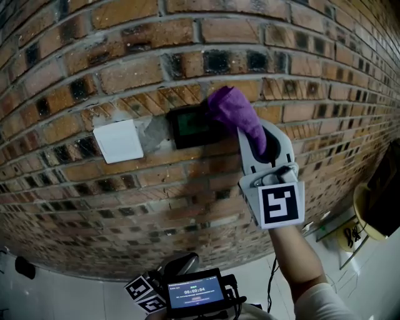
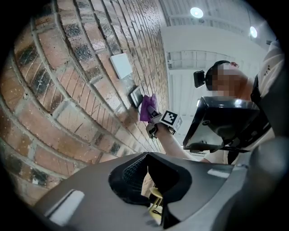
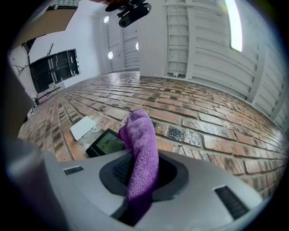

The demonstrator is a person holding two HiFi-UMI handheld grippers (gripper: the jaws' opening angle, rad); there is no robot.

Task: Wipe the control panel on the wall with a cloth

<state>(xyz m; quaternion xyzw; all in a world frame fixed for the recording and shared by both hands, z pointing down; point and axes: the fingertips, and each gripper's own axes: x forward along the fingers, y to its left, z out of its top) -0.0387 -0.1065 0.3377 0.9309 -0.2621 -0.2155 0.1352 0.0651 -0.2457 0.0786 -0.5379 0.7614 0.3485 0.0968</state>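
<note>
Hanging lowest and nearest the camera in the head view, the left gripper (image 2: 146, 180) sits by a small lit screen (image 1: 195, 292), well apart from the wall. Its fingers (image 2: 128, 173) are slightly apart with a thin slit between them, and they hold nothing. Further out, the right forearm (image 1: 297, 250) reaches up to the right gripper (image 1: 262, 147), marker cube facing the camera. The right gripper's fingers are clamped on a purple cloth (image 3: 143, 144). The cloth runs up between them and bunches out past the tips. The bunched end is pressed on the brick wall (image 1: 125, 69) at the upper right corner of the control panel (image 1: 190, 127), covering the panel's right edge. The panel is a dark rectangle with a greenish display, and its left part and bottom edge are uncovered. A white blank plate (image 1: 119, 140) is mounted on the wall just beside the panel's left edge, slightly tilted, with a patch of grey mortar between the two. A yellow round object (image 1: 369, 212) sits at the right edge of the head view, too cut off to identify. The left gripper view shows white panelled walls and round ceiling lights (image 2: 196, 12) beyond.
</note>
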